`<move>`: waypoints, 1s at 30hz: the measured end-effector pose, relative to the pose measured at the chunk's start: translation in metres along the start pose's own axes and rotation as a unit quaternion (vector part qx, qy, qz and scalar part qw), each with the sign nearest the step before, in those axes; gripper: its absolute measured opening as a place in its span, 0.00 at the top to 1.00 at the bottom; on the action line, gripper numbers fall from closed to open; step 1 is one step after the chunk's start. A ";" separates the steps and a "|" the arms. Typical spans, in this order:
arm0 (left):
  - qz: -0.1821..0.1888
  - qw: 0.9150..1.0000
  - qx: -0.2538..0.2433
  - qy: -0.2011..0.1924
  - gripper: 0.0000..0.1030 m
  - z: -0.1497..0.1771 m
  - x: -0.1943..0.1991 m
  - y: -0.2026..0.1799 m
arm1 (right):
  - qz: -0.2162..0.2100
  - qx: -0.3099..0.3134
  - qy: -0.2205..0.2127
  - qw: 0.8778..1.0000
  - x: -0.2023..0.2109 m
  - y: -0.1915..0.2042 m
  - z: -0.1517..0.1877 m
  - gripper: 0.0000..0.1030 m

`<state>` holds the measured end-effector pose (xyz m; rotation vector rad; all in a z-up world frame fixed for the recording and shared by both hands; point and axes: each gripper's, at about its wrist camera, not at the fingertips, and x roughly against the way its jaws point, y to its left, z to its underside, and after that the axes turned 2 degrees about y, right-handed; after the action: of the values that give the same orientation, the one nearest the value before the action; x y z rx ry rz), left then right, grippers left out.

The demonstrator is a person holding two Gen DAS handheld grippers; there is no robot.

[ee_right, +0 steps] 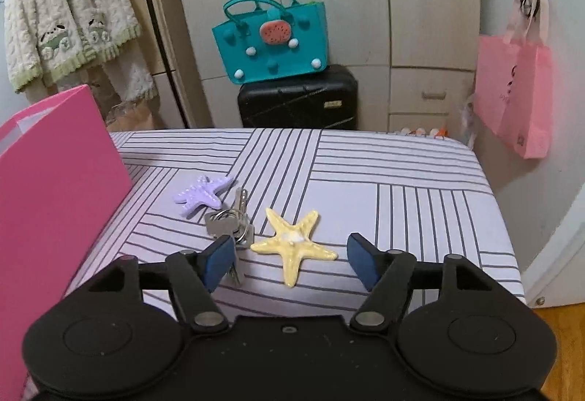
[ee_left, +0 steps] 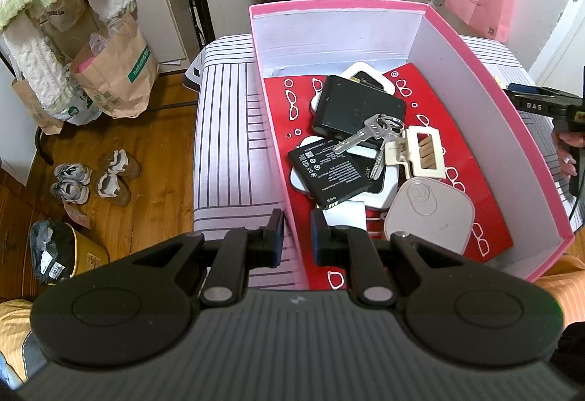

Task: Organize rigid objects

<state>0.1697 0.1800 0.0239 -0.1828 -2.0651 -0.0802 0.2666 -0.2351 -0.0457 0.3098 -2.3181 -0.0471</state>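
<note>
- Left tool (ee_left: 297,236): clenched on the near wall of the pink cardboard box (ee_left: 486,64), one finger outside, one inside; wall pinched between the pads.
- Inside the box, on a red sheet printed with white spectacles (ee_left: 438,101): black rectangular power bank (ee_left: 356,106), flat black phone battery (ee_left: 327,172), silver keys on a ring (ee_left: 369,136), cream plastic hair claw clip (ee_left: 420,154), pale grey rounded-square tag (ee_left: 429,214), white cases partly buried beneath.
- Right tool (ee_right: 290,262): released, jaws spread wide, nothing gripped; no earlier view to judge motion.
- Glossy yellow ceramic starfish (ee_right: 294,242) lying flat on the striped white desk cover (ee_right: 402,181), between the spread blue pads, touching neither.
- Second bunch of silver keys (ee_right: 230,223) just left of the yellow starfish, partly behind the left pad.
- Lilac ribbed starfish (ee_right: 203,194) further back, beside the keys.
- Pink box wall at left edge of right view.
</note>
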 end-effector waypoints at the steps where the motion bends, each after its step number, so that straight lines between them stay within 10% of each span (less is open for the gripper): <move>1: 0.000 1.000 0.000 0.000 0.87 0.000 0.000 0.000 | 0.006 0.000 -0.005 1.000 -0.001 0.001 0.000 0.28; 7: 0.000 1.000 0.001 0.000 0.87 0.000 0.000 0.000 | 0.022 0.012 -0.013 1.000 -0.001 0.001 0.000 0.55; 30: -0.013 1.000 -0.024 0.007 0.87 -0.005 0.000 -0.004 | -0.026 0.023 -0.004 0.999 0.037 0.007 -0.011 0.63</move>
<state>0.1732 0.1754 0.0263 -0.1854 -2.0536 -0.1470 0.2484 -0.2370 -0.0107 0.3945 -2.3208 -0.0219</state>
